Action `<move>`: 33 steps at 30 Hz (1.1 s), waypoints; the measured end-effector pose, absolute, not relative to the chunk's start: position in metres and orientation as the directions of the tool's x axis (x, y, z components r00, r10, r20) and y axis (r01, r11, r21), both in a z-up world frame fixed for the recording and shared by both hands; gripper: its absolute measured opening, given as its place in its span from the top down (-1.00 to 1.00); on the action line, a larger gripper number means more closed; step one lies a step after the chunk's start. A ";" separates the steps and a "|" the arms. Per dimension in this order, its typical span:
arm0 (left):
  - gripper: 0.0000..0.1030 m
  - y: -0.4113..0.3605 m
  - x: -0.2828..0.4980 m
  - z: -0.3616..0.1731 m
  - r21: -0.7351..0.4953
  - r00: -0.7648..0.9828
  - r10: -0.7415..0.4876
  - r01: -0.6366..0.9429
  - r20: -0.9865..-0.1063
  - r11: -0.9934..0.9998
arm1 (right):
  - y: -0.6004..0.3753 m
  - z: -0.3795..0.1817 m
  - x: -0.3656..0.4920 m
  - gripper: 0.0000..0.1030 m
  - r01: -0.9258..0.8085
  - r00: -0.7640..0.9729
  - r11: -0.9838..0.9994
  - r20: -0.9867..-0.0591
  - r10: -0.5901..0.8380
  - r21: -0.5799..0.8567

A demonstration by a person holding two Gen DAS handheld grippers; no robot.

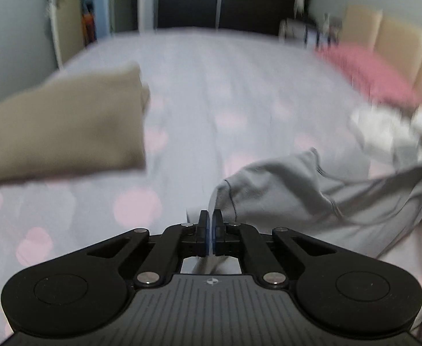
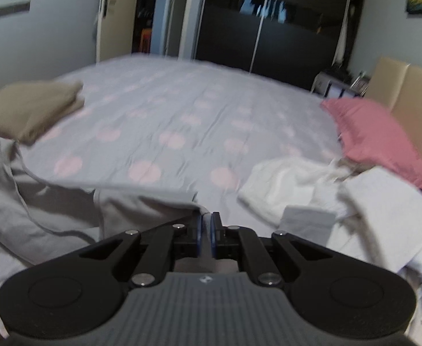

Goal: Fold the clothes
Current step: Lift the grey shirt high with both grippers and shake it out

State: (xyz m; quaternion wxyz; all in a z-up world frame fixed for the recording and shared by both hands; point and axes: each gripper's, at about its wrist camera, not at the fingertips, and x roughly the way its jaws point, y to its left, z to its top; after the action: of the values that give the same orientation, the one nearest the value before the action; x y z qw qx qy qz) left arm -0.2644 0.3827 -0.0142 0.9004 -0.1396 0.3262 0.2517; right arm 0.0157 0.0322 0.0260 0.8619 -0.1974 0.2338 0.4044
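Observation:
A light grey garment (image 1: 311, 196) hangs between my two grippers above the bed. My left gripper (image 1: 211, 216) is shut on one edge of it, and the cloth trails off to the right. My right gripper (image 2: 206, 219) is shut on another edge, and the grey garment (image 2: 38, 216) sags to the left and below. A folded tan garment (image 1: 64, 127) lies on the bed at the left and also shows in the right wrist view (image 2: 29, 109).
The bed has a grey sheet with pink dots (image 2: 182, 121). A pile of white clothes (image 2: 340, 196) lies at the right beside a pink pillow (image 2: 375, 135) and a beige headboard (image 2: 412, 95). Dark wardrobe doors (image 2: 268, 28) stand beyond the bed.

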 end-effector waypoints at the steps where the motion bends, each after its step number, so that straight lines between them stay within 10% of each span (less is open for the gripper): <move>1: 1.00 0.379 -0.269 -0.002 -0.089 0.680 0.376 -0.543 -0.629 0.835 | 0.028 0.035 0.012 0.88 -0.782 0.580 0.604 -0.536 0.614 -0.154; 19: 1.00 0.269 -0.358 0.248 -0.001 0.901 0.433 -0.433 0.040 0.901 | -0.086 0.258 -0.100 0.89 -0.614 0.757 0.742 0.065 0.650 -0.269; 33: 1.00 0.239 -0.371 0.278 0.035 0.886 0.426 -0.439 0.183 0.898 | -0.127 0.291 -0.144 0.88 -0.589 0.724 0.778 0.287 0.628 -0.218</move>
State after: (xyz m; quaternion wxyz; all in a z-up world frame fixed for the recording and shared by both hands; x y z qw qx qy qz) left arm -0.3709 0.2393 0.2779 0.9704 0.0377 -0.0855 0.2228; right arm -0.1437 -0.1271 0.2908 0.9266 -0.0560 -0.1745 0.3283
